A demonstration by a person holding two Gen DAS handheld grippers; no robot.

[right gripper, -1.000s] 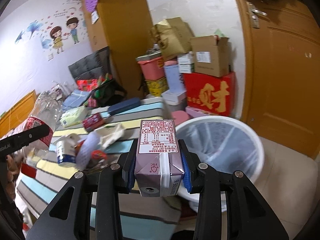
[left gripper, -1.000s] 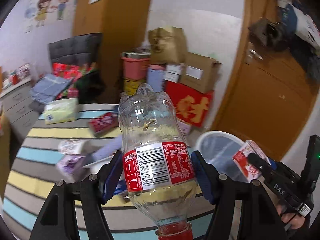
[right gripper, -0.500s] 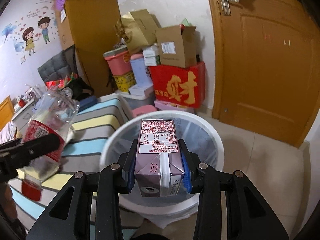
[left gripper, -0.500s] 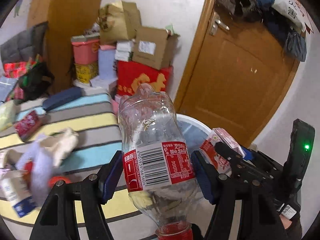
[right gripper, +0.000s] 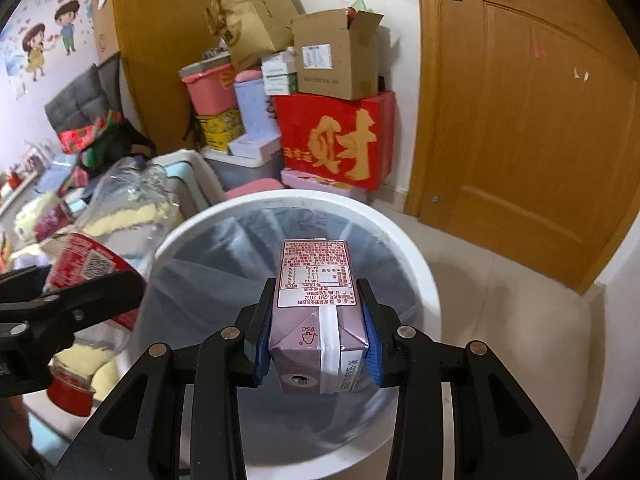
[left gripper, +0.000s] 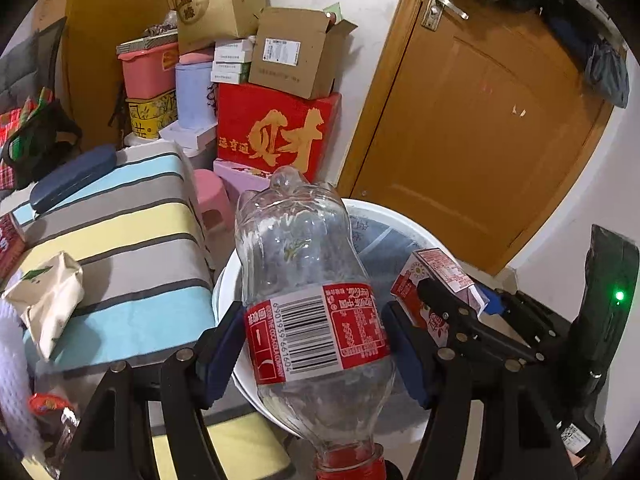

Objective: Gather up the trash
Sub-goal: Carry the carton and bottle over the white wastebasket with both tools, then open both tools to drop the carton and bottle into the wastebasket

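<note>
Clear plastic bottle [left gripper: 312, 304] with a red label is squeezed between the fingers [left gripper: 218, 354] of the left gripper [left gripper: 316, 352], cap end near, over the near rim of the white trash bin [left gripper: 404, 220]. Just to its right, the right gripper [right gripper: 316, 344] grips a small purple drink carton [right gripper: 314, 300] over the bin's open mouth. Beside the bin on the left is the striped bed [left gripper: 120, 240], and a wooden door [left gripper: 480, 120] stands far behind.

Both hand-held grippers [left gripper: 316, 344] [right gripper: 316, 340] clamped, down-tilted
</note>
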